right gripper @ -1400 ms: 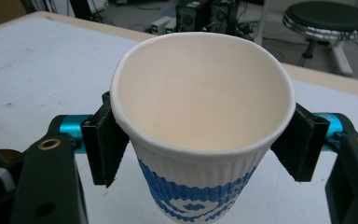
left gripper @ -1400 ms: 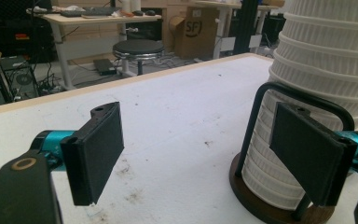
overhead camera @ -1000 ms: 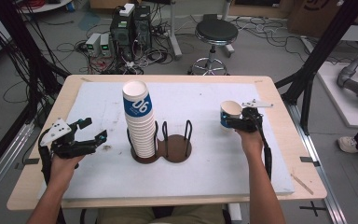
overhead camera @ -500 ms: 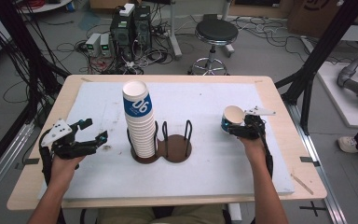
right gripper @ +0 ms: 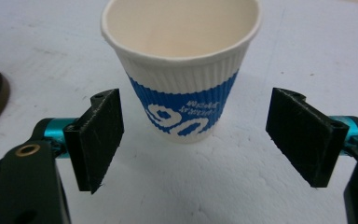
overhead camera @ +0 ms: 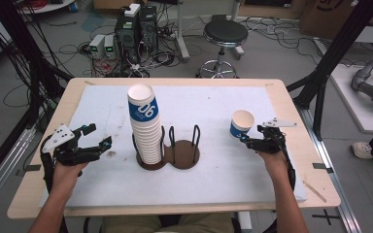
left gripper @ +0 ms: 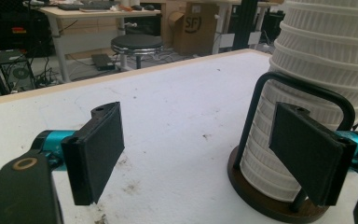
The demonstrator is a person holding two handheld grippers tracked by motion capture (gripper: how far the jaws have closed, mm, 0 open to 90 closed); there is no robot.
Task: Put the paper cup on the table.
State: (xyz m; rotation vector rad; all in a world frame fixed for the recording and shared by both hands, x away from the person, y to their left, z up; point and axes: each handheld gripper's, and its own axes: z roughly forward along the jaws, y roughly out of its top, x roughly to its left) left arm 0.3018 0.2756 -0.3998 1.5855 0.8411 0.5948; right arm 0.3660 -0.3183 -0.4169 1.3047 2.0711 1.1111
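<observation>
Right gripper [overhead camera: 248, 141] sits just behind the single paper cup [overhead camera: 242, 124] on the right half of the surface [overhead camera: 213, 179], jaws have just been opening and now stand released, w/ clear daylight on both sides of the cup. In the right gripper view the cup [right gripper: 182, 70] stands upright on the white mat, mouth up, blue band w/ white print facing the camera, and it's a bit ahead of the two black pads, not touched by either. Cup is on its own base, well apart from the tall cup stack [overhead camera: 144, 124] over at centre-left. That stack rests in the left ring of the dark wire holder [overhead camera: 182, 155]; holder's right ring has bare base showing. Left gripper [overhead camera: 94, 141] is near the surface's left edge, pointed toward the stack, jaws parted and gripping nothing. From the left gripper view the ribbed white stack [left gripper: 317, 70] and the holder's black loop [left gripper: 256, 107] sit ahead and to the right, w/ bare speckled mat between the pads. Both forearms come in from the near edge, one hand on each gripper. Beyond the surface: a black stool [overhead camera: 225, 35] and computer boxes on the floor.
</observation>
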